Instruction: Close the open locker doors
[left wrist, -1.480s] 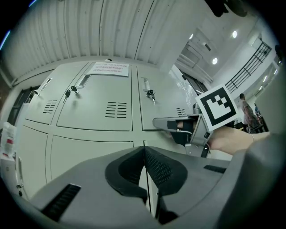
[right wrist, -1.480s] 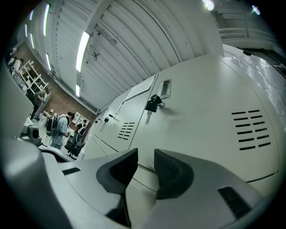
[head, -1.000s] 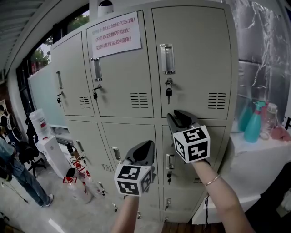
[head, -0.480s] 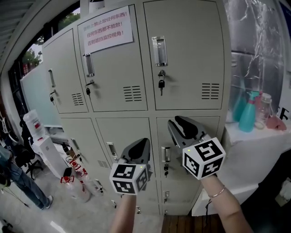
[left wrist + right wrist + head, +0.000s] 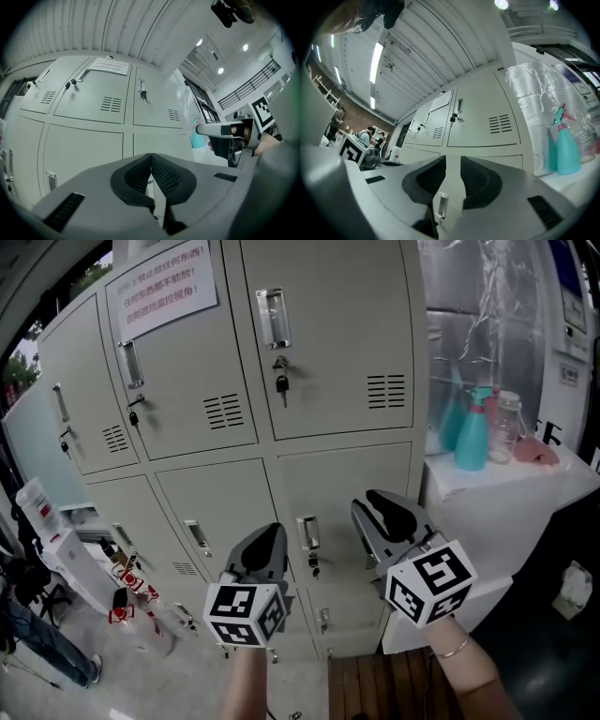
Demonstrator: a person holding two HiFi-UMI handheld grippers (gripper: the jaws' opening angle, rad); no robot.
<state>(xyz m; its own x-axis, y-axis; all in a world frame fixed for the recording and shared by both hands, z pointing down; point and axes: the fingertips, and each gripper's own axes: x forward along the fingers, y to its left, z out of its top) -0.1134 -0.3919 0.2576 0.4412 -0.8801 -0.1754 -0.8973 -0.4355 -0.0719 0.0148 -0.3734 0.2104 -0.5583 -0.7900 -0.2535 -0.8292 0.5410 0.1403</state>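
A bank of beige lockers (image 5: 328, 343) fills the head view; every door that shows there lies flush with its frame. My left gripper (image 5: 267, 538) hovers before the lower middle door (image 5: 220, 498), and its jaws meet with nothing between them (image 5: 151, 157). Off to the right, my right gripper (image 5: 386, 507) hangs before the lower right door (image 5: 342, 474) without touching it. A narrow gap stands between its jaws (image 5: 453, 161), and nothing is held. That door's handle (image 5: 440, 205) shows far behind the gap. Keys hang in the upper doors' locks (image 5: 280, 382).
A paper notice (image 5: 161, 292) is taped to the upper middle door. Right of the lockers stands a white table (image 5: 525, 486) with a teal spray bottle (image 5: 472, 442) and other bottles. Water bottles and clutter (image 5: 122, 592) sit on the floor at the left, near a person (image 5: 23, 634).
The view has swung down and to the right along the lockers. Both grippers have dropped lower across the lower row of doors, and the right one has drawn back. Neither jaw gap has changed.
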